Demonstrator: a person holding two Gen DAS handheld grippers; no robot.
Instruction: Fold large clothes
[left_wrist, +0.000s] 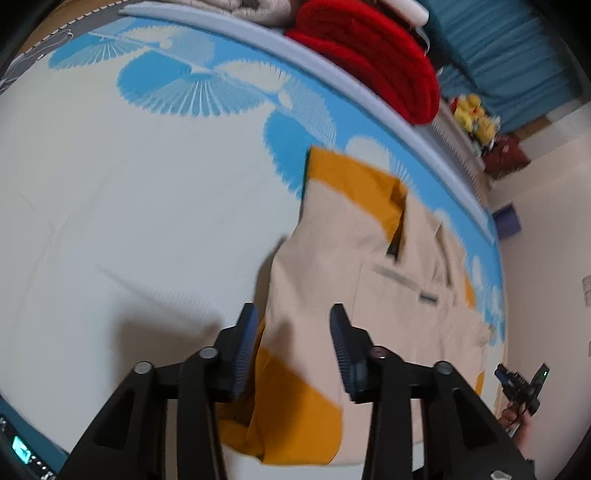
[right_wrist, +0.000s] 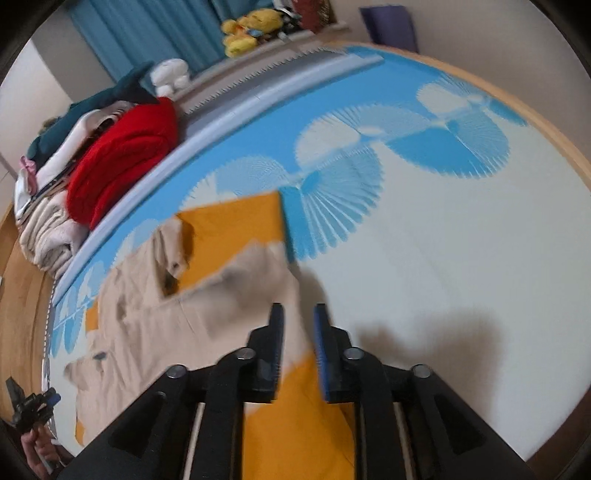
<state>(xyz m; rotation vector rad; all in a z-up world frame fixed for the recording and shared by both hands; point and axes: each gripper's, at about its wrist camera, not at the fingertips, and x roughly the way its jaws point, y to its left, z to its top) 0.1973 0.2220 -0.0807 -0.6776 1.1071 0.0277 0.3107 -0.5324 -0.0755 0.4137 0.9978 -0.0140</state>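
A beige and mustard-yellow jacket (left_wrist: 373, 295) lies spread on a bed with a white and blue patterned sheet (left_wrist: 129, 192). My left gripper (left_wrist: 293, 314) is open and hovers just above the jacket's near edge, with a yellow sleeve part below it. In the right wrist view the same jacket (right_wrist: 155, 325) lies to the left. My right gripper (right_wrist: 298, 312) is open with a narrow gap, above the jacket's edge and a yellow panel (right_wrist: 295, 424). Each view shows the other gripper small at its edge: the right one (left_wrist: 521, 384), the left one (right_wrist: 31, 404).
A pile of folded clothes with a red knit (left_wrist: 373, 55) on top sits past the bed's far edge (left_wrist: 332, 66). Yellow plush toys (left_wrist: 472, 114) and blue curtains (left_wrist: 517, 44) are beyond. The red knit (right_wrist: 122, 158) also shows in the right wrist view.
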